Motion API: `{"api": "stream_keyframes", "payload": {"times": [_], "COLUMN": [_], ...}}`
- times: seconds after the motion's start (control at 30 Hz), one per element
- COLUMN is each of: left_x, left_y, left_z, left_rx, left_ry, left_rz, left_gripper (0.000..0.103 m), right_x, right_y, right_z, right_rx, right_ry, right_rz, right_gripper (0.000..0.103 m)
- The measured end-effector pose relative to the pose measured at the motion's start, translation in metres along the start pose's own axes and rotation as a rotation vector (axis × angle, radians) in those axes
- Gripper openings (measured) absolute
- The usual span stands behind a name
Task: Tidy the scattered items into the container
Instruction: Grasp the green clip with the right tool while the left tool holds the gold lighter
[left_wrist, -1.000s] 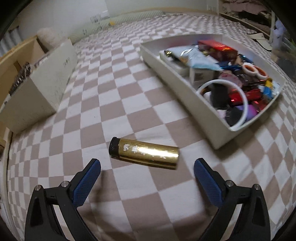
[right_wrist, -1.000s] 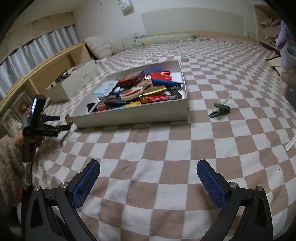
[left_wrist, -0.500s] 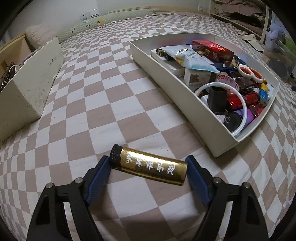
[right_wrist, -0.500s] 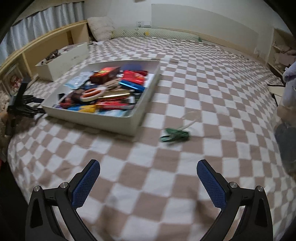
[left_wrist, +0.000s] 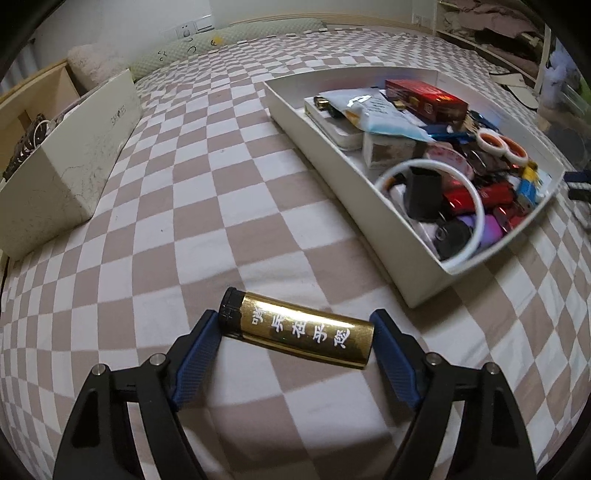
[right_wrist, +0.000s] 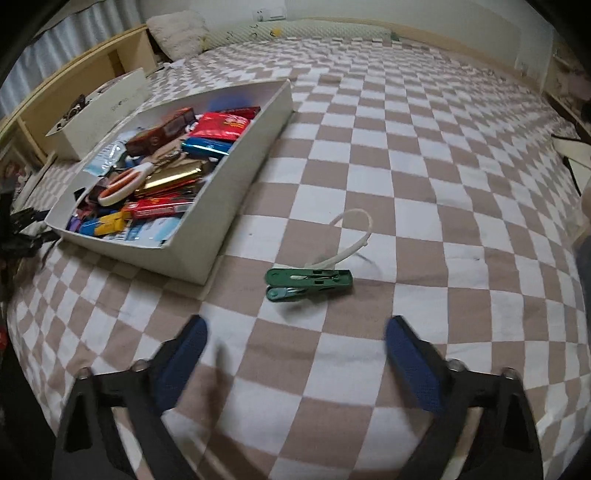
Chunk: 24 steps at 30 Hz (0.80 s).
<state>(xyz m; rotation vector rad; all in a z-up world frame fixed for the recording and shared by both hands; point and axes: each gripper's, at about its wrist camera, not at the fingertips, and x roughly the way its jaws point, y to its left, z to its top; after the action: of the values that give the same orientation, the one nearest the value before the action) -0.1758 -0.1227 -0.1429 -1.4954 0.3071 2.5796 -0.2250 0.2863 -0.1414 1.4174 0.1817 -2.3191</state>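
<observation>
A gold lighter (left_wrist: 299, 334) with a black cap and white characters lies crosswise between my left gripper's (left_wrist: 291, 318) blue pads, which press on its two ends just over the checkered bedcover. The white container (left_wrist: 354, 206), full of small items, stands ahead to the right. In the right wrist view a green clothes peg (right_wrist: 308, 283) lies on the cover beside a white cable tie (right_wrist: 354, 236), just right of the container (right_wrist: 229, 206). My right gripper (right_wrist: 297, 326) hovers short of the peg, its jaws closing with nothing between them.
A cream cardboard box (left_wrist: 66, 177) stands at the left near a wooden shelf (right_wrist: 85, 70). A pale pillow (right_wrist: 177, 31) lies at the head of the bed. Checkered cover stretches wide to the right of the peg.
The left gripper's pads closed in on the lighter's ends. The right gripper swung right from the container toward the green peg, and its fingers have drawn closer together.
</observation>
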Motion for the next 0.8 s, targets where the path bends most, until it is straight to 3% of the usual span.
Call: {"api": "stream_keyframes", "payload": {"times": [0.27,0.43,0.8], "left_x": [-0.014,-0.021,-0.034], "left_y": [-0.009,-0.019,-0.032], "left_z": [-0.019,-0.026,-0.038], "left_rx": [-0.083,-0.106,-0.177], "left_ry": [-0.014,-0.029,-0.072], "left_rz": [-0.057,-0.077,-0.115], "left_gripper": [0.082,0.082,0.082], "right_x": [0.006,0.012,0.005], "right_y": [-0.005,-0.009,0.018], "right_z": [0.012,0.025,0.013], "right_rx": [0.027,0.051,0.002], "right_ry": [0.008,0.001,0.022], "right_rz": [0.019,-0.006,-0.049], "right_gripper": [0.081,0.05,0.05]}}
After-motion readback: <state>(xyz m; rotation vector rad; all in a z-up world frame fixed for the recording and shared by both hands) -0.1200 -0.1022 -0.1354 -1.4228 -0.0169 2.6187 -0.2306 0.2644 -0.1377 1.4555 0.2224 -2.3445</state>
